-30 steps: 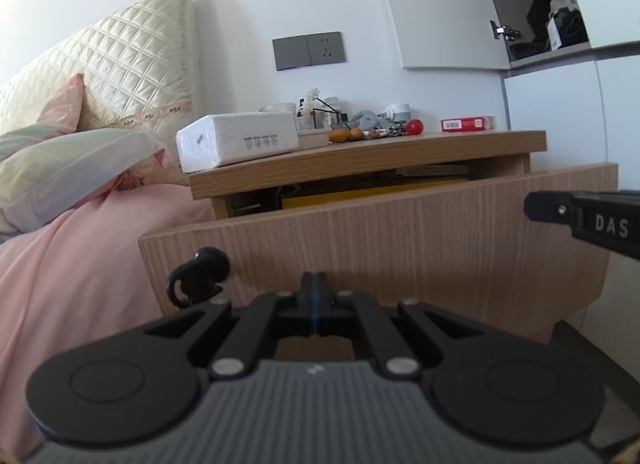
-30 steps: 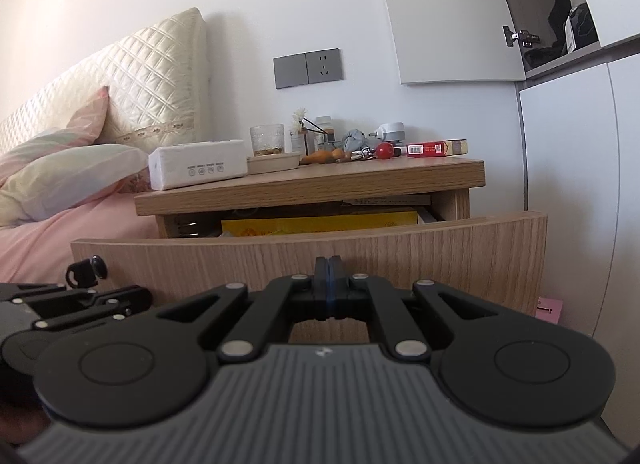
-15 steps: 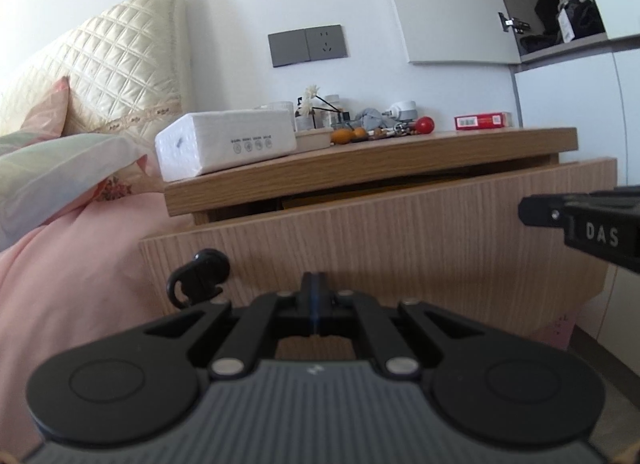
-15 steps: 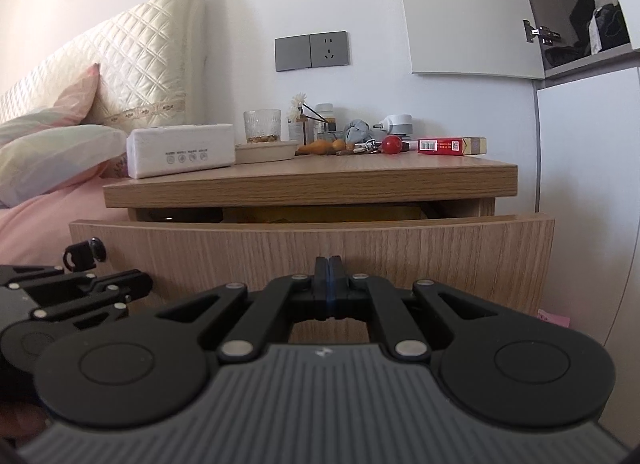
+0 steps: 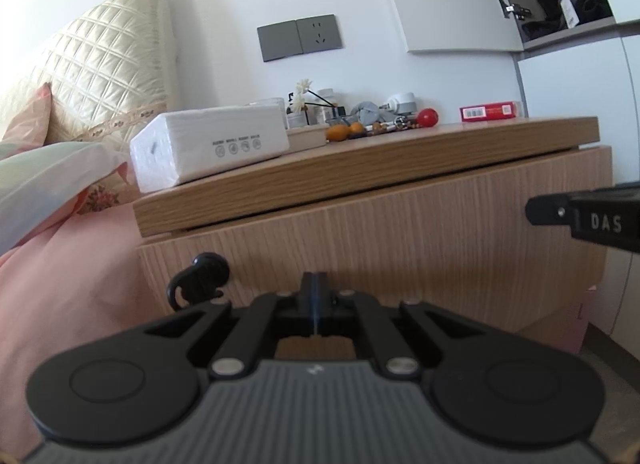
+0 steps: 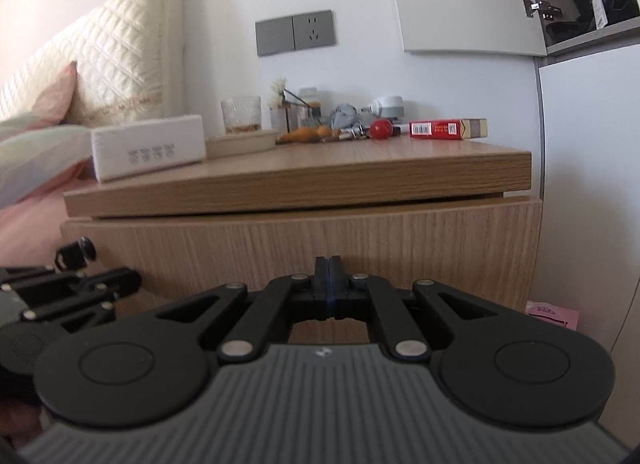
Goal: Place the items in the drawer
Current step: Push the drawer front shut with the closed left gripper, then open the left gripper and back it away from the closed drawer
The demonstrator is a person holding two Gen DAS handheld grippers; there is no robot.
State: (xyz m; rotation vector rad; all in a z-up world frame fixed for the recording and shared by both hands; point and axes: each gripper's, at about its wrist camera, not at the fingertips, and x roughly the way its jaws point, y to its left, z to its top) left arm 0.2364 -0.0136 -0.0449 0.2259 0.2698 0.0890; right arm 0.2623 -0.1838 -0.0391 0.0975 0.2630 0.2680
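Note:
The wooden nightstand's drawer front [image 5: 400, 232] [image 6: 320, 248] sits pushed in under the top, with only a thin dark gap above it. My left gripper [image 5: 315, 282] is shut and empty, its tips at the drawer front. My right gripper [image 6: 328, 270] is shut and empty, its tips also at the drawer front. The right gripper's side [image 5: 592, 220] shows at the right of the left wrist view. The left gripper [image 6: 64, 296] shows at the lower left of the right wrist view. The drawer's inside is hidden.
On the nightstand top [image 6: 360, 168] lie a white tissue pack [image 5: 212, 146], a glass [image 6: 241, 114], a shallow dish [image 6: 242, 142], a red ball [image 6: 380, 129], a red box [image 6: 448, 129] and small clutter. A pink bed [image 5: 72, 284] with pillows is left. White cabinets [image 6: 592, 184] stand right.
The drawer has gone from open, with yellow contents showing, to pushed in. Both shut grippers moved forward with the drawer front.

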